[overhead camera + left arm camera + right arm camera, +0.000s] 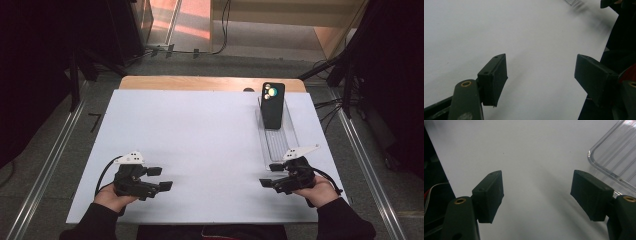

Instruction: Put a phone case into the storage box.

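White table sheet (200, 145) lay bare between hands. Left gripper (159, 178) and right gripper (267, 175) both rested near front edge, jaws apart, holding nothing. Black phone (273, 105) sat on far end of clear ridged tray (280, 142), just beyond right gripper. Judged: start pose, no step begun; likely next move, right gripper reaching to phone.

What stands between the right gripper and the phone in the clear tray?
Nothing visible blocks it. The right gripper, jaws open, sits just off the near end of the clear tray; the phone occupies the tray's far end, with only bare ribbed tray floor between.
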{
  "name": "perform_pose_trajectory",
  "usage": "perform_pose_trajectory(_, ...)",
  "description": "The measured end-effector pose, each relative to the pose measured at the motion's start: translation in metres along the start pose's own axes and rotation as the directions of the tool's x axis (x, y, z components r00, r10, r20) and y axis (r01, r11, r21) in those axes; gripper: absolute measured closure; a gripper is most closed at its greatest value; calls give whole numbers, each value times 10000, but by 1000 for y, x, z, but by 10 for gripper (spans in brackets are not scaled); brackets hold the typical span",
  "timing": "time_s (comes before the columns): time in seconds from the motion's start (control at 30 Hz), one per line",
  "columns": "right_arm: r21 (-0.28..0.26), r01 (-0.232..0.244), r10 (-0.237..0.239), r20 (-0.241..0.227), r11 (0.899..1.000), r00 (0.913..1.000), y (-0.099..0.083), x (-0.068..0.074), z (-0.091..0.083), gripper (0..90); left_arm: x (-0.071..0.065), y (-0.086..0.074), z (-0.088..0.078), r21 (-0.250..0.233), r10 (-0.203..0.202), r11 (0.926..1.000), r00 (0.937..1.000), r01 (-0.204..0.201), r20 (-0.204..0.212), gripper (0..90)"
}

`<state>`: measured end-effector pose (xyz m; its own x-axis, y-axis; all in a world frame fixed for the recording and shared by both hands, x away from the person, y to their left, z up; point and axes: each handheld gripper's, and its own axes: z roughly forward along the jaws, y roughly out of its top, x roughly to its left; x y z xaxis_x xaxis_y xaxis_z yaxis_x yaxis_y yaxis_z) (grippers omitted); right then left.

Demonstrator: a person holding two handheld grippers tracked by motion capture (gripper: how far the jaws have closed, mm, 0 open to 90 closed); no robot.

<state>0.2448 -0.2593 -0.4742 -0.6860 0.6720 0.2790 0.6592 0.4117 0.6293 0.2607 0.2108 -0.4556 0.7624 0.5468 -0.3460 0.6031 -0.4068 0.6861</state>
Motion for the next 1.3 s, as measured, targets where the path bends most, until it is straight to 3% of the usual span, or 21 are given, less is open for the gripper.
perform_pose_trajectory(1.23,141,143,-143,25,9998,9999,-1,-1,3,238,2,0,4,239,27,9997,10000,-28,46,265)
perform_pose_trajectory(1.3,102,144,-142,-166,9998,9998,-2,0,4,237,2,0,4,259,35,9997,10000,-36,43,265)
